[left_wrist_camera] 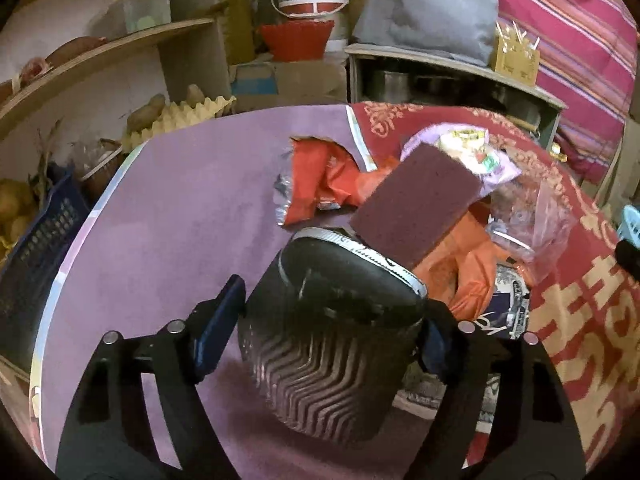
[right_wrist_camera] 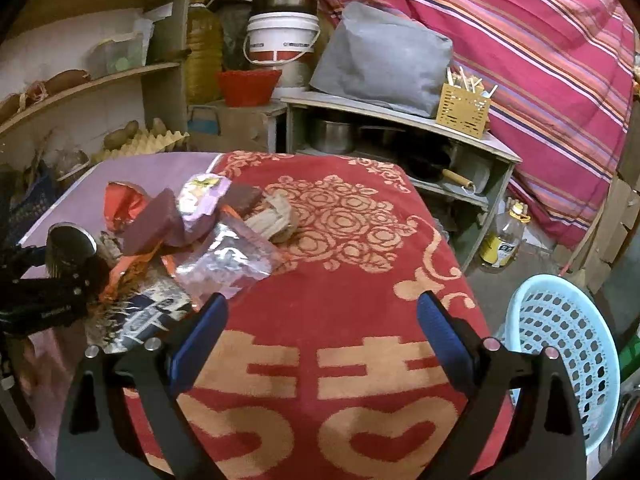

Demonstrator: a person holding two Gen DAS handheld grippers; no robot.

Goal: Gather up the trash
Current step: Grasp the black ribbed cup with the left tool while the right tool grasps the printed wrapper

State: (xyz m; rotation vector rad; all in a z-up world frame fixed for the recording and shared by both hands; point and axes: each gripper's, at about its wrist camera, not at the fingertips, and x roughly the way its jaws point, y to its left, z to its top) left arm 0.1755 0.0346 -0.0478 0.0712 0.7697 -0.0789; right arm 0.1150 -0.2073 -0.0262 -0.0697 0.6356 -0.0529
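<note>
Black bin point(left_wrist_camera: 332, 344) sits tilted between left gripper's point(left_wrist_camera: 328, 332) angled-down fingers point(left_wrist_camera: 218, 324).

Right gripper point(right_wrist_camera: 320, 320) fingers apart over red cloth point(right_wrist_camera: 340, 264), wrapper pile point(right_wrist_camera: 192, 236) left

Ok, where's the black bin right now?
In the left wrist view the black bin stands on the purple cloth between the left gripper's fingers, the maroon sponge and trash pile just beyond its rim.
</note>
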